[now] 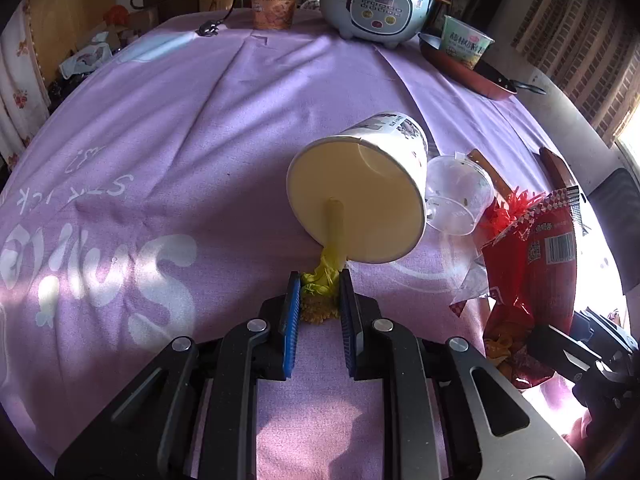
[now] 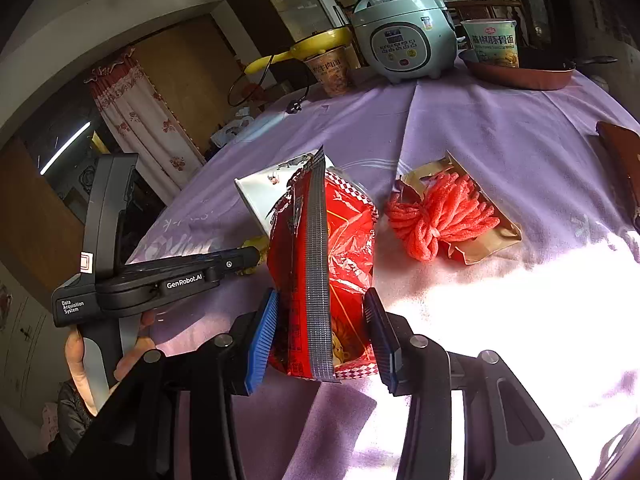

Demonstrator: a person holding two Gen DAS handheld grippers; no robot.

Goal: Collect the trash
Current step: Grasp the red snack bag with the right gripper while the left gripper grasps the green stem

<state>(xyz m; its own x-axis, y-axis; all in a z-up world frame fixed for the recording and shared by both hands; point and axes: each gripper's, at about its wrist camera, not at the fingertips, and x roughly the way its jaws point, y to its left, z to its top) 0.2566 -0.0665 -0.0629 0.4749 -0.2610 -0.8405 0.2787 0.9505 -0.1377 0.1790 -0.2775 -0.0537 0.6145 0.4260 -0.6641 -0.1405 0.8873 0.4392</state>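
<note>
My left gripper point(image 1: 319, 286) is shut on a crumpled yellow wrapper point(image 1: 320, 280) whose strip reaches into a white paper cup point(image 1: 360, 196) lying on its side, mouth toward me. A clear plastic cup point(image 1: 458, 196) lies just right of it. My right gripper point(image 2: 320, 324) is shut on a red snack bag point(image 2: 320, 264) and holds it upright; the bag also shows at the right of the left wrist view point(image 1: 532, 264). The white cup point(image 2: 260, 192) sits behind the bag. A red string bundle point(image 2: 436, 216) lies on a torn brown packet point(image 2: 484, 248).
A purple cloth point(image 1: 160, 140) covers the table. At the far edge stand a rice cooker point(image 1: 376, 0), an orange noodle cup point(image 1: 274, 4), and a green noodle cup point(image 1: 466, 40) in a red pan point(image 1: 476, 76). A brown object point(image 2: 624, 160) lies at the right.
</note>
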